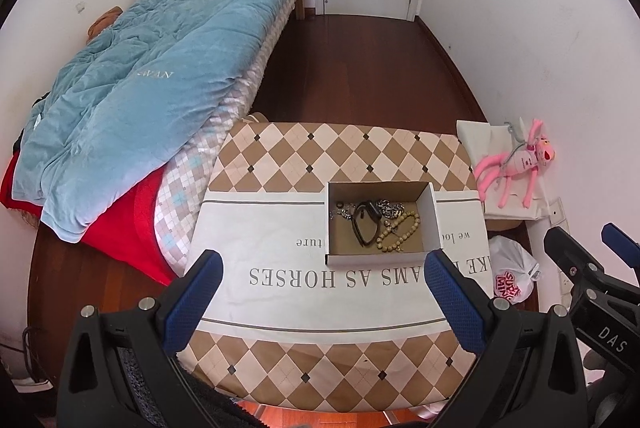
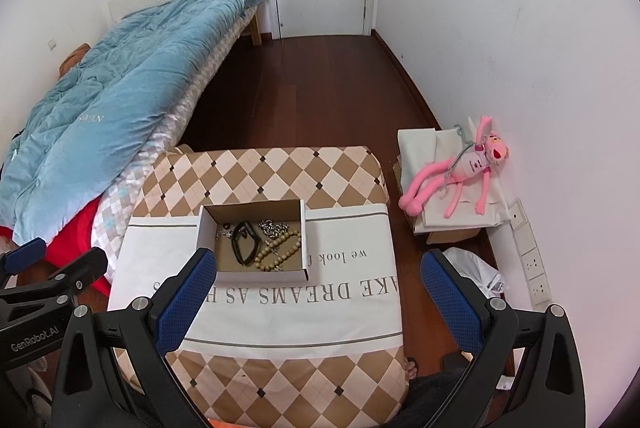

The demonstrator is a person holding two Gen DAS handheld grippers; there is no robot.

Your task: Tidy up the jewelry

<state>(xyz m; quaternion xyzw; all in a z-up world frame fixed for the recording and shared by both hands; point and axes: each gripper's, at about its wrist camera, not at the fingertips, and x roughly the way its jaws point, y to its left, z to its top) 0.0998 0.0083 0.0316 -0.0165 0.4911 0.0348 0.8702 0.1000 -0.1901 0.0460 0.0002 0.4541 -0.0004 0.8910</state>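
A small open cardboard box [image 1: 430, 218] sits on the table's white lettered cloth [image 1: 260, 228]. Inside lie a black band [image 1: 362, 226], a tan bead bracelet [image 1: 400, 230] and a silver chain [image 1: 390, 206]. The box also shows in the right wrist view [image 2: 208, 224], with the black band [image 2: 242, 242], the beads [image 2: 280, 250] and the chain [image 2: 274, 228]. My left gripper [image 1: 324, 268] is open and empty, held above the table in front of the box. My right gripper [image 2: 318, 268] is open and empty, to the right of the box.
The table [image 1: 320, 148] has a checked cover. A bed with a blue quilt [image 1: 140, 88] stands to the left. A pink plush toy [image 2: 468, 164] lies on a white box at the right wall. A white plastic bag [image 1: 512, 268] lies on the wooden floor.
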